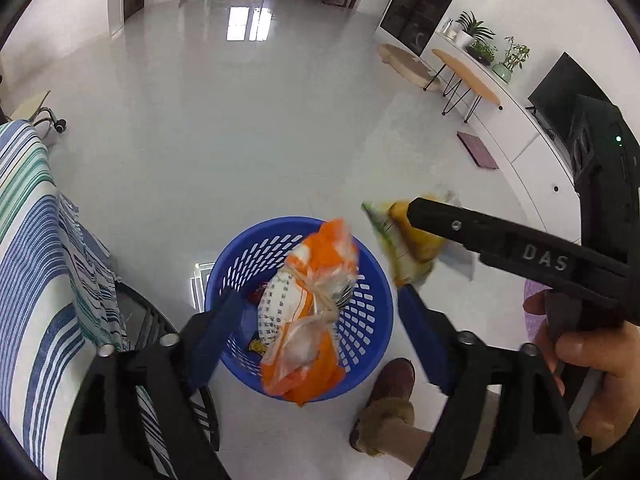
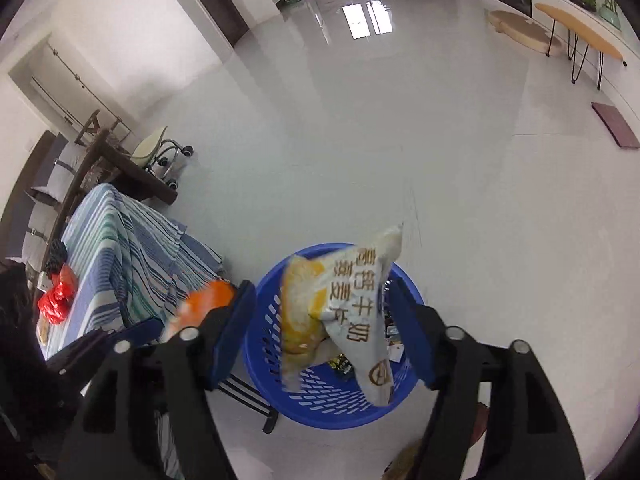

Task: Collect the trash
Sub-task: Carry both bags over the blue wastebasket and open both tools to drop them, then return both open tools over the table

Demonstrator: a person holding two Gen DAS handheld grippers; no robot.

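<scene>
A blue slotted basket point(image 1: 280, 225) point(image 2: 340, 402) stands on the floor below both grippers, with some scraps in its bottom. My left gripper point(image 1: 322, 298) is open above it. A crumpled orange and white wrapper point(image 1: 308, 312) hangs loose between the blue pads, touching neither. My right gripper point(image 2: 322, 288) is open too, and a white and yellow snack packet point(image 2: 340, 312) with printed characters sits blurred between its fingers over the basket. In the left wrist view one black finger point(image 1: 500, 236) of the right gripper reaches in from the right, by that packet point(image 1: 404, 248).
A table under a blue-striped cloth point(image 1: 40, 240) point(image 2: 120, 240) stands left of the basket, with a red bag point(image 2: 56, 300) on it. A person's shoe point(image 1: 394, 384) is beside the basket and a hand point(image 1: 592, 364) holds the right gripper. Wooden side tables point(image 1: 468, 76), a purple mat point(image 1: 478, 150).
</scene>
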